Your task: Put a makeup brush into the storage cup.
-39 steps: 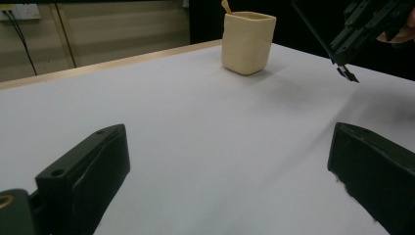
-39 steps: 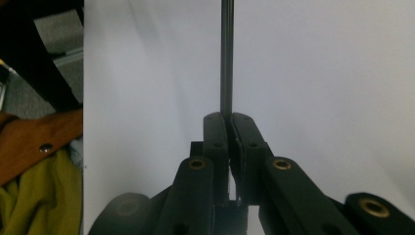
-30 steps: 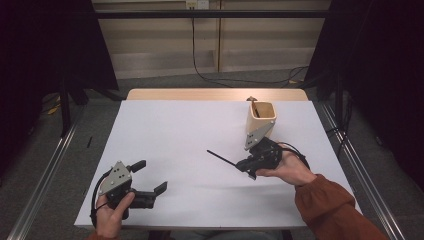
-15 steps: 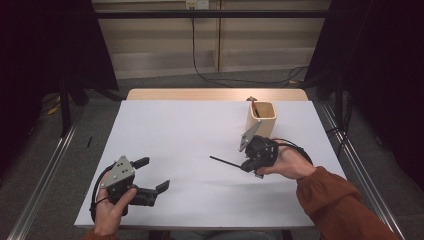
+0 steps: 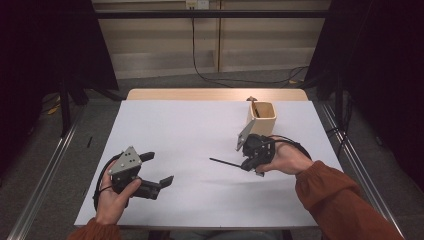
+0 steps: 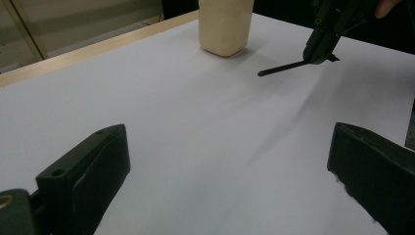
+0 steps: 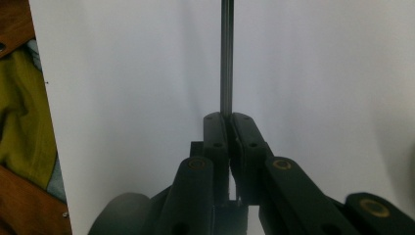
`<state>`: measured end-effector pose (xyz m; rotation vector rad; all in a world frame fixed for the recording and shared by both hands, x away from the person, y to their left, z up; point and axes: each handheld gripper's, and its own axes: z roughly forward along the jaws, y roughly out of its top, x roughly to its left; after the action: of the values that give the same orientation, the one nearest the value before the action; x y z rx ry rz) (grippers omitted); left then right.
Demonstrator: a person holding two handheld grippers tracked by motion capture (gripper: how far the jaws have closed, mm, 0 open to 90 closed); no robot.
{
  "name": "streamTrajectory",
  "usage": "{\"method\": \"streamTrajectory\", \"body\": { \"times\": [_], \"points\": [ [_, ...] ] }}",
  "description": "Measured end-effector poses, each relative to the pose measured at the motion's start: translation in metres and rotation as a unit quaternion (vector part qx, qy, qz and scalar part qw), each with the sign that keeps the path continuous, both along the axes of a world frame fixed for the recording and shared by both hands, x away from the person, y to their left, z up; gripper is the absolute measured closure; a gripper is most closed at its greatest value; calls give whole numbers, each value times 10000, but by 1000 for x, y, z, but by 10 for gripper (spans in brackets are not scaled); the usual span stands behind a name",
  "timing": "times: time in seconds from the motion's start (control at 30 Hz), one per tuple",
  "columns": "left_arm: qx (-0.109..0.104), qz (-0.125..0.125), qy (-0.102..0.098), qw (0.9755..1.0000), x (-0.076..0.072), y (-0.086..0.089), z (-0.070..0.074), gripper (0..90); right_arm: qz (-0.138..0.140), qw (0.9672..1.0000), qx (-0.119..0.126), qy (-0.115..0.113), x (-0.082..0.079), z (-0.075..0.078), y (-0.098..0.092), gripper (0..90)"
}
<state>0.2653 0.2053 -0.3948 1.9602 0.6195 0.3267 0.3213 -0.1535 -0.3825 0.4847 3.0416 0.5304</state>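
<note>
Risk one: the right gripper (image 5: 248, 162) pinches the rod (image 5: 225, 162) at one end only, jaws pressed together on it, so most of its length juts free toward the bench centre. A quick swing may, in my judgement, let it pivot or slide out of the jaws.

Risk two: the cup (image 5: 262, 118) stands just behind that hand. If the rod is meant for it, the free tip may catch the rim and tip the cup, which already holds a dark item.

Risk three: the left gripper (image 5: 155, 170), jaws spread and empty, sits well apart at the near left; no clash seems likely.

The rod is thin, straight and black, held roughly level just above the white bench (image 5: 190, 130).
</note>
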Motion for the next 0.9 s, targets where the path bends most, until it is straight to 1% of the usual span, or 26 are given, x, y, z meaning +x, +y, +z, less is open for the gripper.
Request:
{"method": "streamTrajectory", "body": {
  "times": [0.07,0.13,0.2,0.23,0.27,0.3,0.33,0.4,0.5,0.6,0.67,0.73,0.77,0.8,0.87,0.9],
  "points": [
    [27,-59,-14,10000,2,-3,4,21,23,10000,-25,27,-1,0,3,859],
    [94,-161,46,9998,4,-6,7,21,113,9999,-22,42,-2,-1,6,859],
    [158,-260,95,9995,6,-8,8,21,187,9998,-92,70,-2,-3,10,859],
    [149,-272,149,9994,7,-10,7,22,228,9996,-138,104,-3,-3,12,859],
    [183,-338,161,9991,8,-11,8,22,275,9994,-162,108,-3,-3,14,859],
    [168,-371,223,9989,9,-12,7,22,302,9994,-145,102,-3,-2,15,859],
    [191,-402,241,9987,9,-13,7,22,337,9993,-136,95,-3,-2,16,859],
    [259,-447,228,9984,10,-15,8,23,340,9993,-159,85,-2,-1,19,859],
    [289,-523,265,9979,11,-18,9,23,510,9984,-180,167,-3,-1,24,859],
    [369,-607,278,9971,12,-20,10,23,671,9972,-250,209,-5,-2,29,859],
    [387,-633,315,9967,13,-22,11,23,702,9969,-253,237,-6,-2,32,859],
    [477,-736,345,9955,13,-25,11,32,745,9966,-289,185,-5,-3,35,859],
    [520,-761,341,9952,14,-26,11,32,731,9967,-302,203,-5,-4,36,859],
    [536,-777,361,9949,14,-28,12,28,780,9963,-317,188,-5,-5,37,859],
    [577,-855,408,9938,15,-30,12,29,768,9963,-321,197,-5,-5,38,859],
    [600,-860,430,9936,15,-32,12,29,831,9959,-321,186,-4,-4,39,859]
  ]
}}
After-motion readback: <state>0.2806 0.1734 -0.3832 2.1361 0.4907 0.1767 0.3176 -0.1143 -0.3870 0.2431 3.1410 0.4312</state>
